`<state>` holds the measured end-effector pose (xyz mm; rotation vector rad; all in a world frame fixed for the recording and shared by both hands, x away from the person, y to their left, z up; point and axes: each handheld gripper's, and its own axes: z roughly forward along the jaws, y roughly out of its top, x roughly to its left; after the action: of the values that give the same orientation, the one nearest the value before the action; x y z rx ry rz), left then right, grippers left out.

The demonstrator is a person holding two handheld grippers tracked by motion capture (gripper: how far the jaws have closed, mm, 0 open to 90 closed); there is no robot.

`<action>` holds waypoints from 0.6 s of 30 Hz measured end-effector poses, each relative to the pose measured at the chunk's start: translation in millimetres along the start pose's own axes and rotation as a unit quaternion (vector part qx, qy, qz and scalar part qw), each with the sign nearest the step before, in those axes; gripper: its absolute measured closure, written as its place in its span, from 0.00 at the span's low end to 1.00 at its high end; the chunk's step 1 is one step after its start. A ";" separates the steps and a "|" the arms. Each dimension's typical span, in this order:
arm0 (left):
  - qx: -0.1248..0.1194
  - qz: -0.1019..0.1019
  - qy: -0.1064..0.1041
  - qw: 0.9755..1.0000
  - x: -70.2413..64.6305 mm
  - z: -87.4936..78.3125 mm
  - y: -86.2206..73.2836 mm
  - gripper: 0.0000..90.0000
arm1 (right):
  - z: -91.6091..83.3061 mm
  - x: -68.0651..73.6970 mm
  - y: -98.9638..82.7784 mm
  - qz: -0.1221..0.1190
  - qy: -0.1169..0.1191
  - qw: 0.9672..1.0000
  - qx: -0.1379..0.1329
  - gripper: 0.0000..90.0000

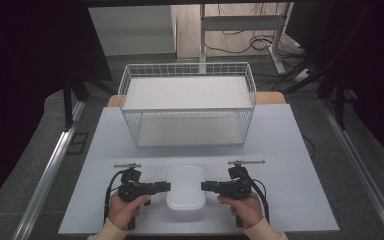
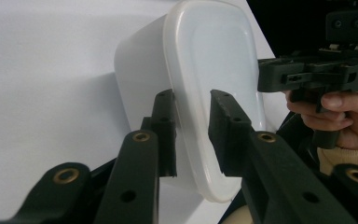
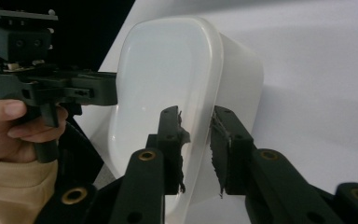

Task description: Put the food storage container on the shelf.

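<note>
container: white lidded plastic container [image 1: 185,186], rounded-rectangle shape, sits on the near part of the white table top [image 1: 290,150], right between the two grippers. Lid is on.
left gripper: left gripper [image 1: 165,187] comes in level from the container's left side, held in the person's left hand [image 1: 125,210]. In the left gripper view [image 2: 192,135] the two black jaws straddle the lid rim, one jaw on the side wall, the other over the lid top.
left jaws: clenched on the container's left rim; pads look pressed against the plastic, no visible gap.
right gripper: right gripper [image 1: 206,186] mirrors it from the container's right side, held in the right hand [image 1: 247,210]. In the right gripper view [image 3: 196,140] the jaws straddle the right rim in the same way; the pad lining on both fingers looks frayed.
right jaws: clamped on the right rim; contact on the lid-side pad is clear, a thin sliver may remain at the wall-side pad, hard to tell.
container pose: flat on the table, not tilted as far as the high view shows.
basket: white wire basket [image 1: 187,102] with two levels stands at the far part of the table, well apart from the container, open front facing the person.
sleeves: beige cuffs at the bottom edge of the high view.
</note>
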<state>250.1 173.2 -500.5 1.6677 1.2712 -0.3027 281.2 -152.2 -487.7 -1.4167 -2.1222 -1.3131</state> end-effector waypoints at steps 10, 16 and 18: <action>-0.007 0.010 -0.007 1.000 -1.7 -6.1 -0.7 0.88 | -5.2 1.9 -0.9 -0.008 0.010 1.000 -0.009 0.89; -0.010 0.013 -0.008 1.000 -2.8 -8.2 -0.4 0.88 | -6.5 5.7 -0.7 -0.020 0.007 1.000 -0.014 0.89; -0.012 0.018 -0.010 1.000 -4.3 -10.1 0.3 0.88 | -8.1 8.2 -0.1 -0.025 0.007 1.000 -0.016 0.89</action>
<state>245.1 178.8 -492.4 1.6604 1.2254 -0.2802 275.1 -153.8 -478.0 -1.3705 -2.1505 -1.3765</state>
